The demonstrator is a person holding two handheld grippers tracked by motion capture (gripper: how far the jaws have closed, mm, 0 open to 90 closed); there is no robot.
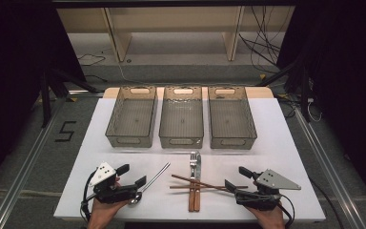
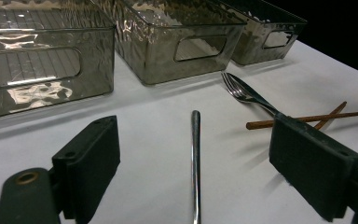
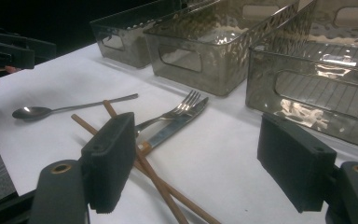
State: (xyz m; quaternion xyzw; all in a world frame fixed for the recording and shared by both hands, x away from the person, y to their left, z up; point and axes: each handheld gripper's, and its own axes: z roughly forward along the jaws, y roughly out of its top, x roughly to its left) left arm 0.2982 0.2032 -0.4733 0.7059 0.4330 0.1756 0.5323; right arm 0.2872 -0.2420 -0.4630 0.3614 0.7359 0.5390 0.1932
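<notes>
A metal spoon (image 1: 154,177) lies at the front left of the white table (image 1: 286,157). My left gripper (image 1: 132,175) stands open over it, and the spoon's handle (image 2: 195,149) runs between the jaws untouched. A fork (image 1: 192,159) and a knife (image 1: 198,165) with wooden handles lie side by side in the middle. Two brown chopsticks (image 1: 205,183) cross over them. My right gripper (image 1: 237,178) is open at the chopsticks' right ends. In the right gripper view (image 3: 196,135) the chopsticks (image 3: 156,179) pass beside its left jaw, with nothing gripped.
Three smoky see-through bins stand in a row at the back: left (image 1: 126,140), middle (image 1: 181,140), right (image 1: 232,142). All look empty. Wooden shelving and cables sit beyond the table. A person's hands hold both grippers at the front edge.
</notes>
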